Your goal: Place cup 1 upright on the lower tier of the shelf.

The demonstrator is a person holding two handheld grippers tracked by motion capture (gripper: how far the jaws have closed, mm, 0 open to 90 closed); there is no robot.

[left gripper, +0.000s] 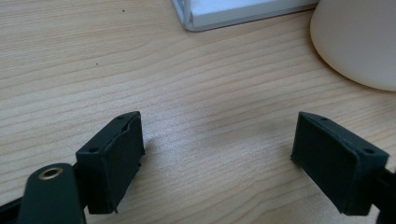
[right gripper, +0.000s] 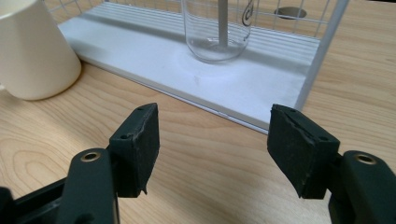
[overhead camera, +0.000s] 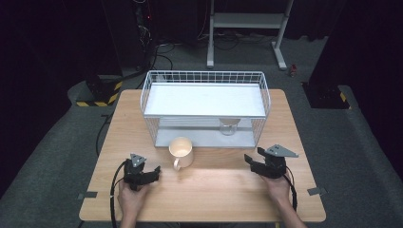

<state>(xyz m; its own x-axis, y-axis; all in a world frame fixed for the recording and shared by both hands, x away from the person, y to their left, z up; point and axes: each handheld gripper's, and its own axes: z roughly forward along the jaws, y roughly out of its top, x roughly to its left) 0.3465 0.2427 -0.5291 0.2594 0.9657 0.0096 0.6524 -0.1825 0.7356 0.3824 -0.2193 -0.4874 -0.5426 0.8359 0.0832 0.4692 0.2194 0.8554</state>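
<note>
**A:** Start nearest you. What have I got?

**B:** I run both from the bottom of the high frame. My left gripper (overhead camera: 141, 174) sits lower left on the wooden surface (overhead camera: 214, 190), jaws spread with nothing but bare wood between them. My right gripper (overhead camera: 267, 164) sits lower right, jaws also apart and empty; I judge they are spread ready to take something.

**A:** And the thing you're after?

**B:** The cream mug (overhead camera: 181, 152) stands upright just left of centre, on the surface in front of the rack's lower shelf, handle turned toward me. In the left gripper view it fills the upper right corner, near but not touched. I'd guess it is parked there to be lifted into the rack.

**A:** Beyond that?

**B:** The white wire rack (overhead camera: 205, 108), centre frame, open toward me so I can reach in. A clear glass (overhead camera: 228, 126) already stands on its lower shelf, right of centre, straight ahead in the right gripper view.
</note>
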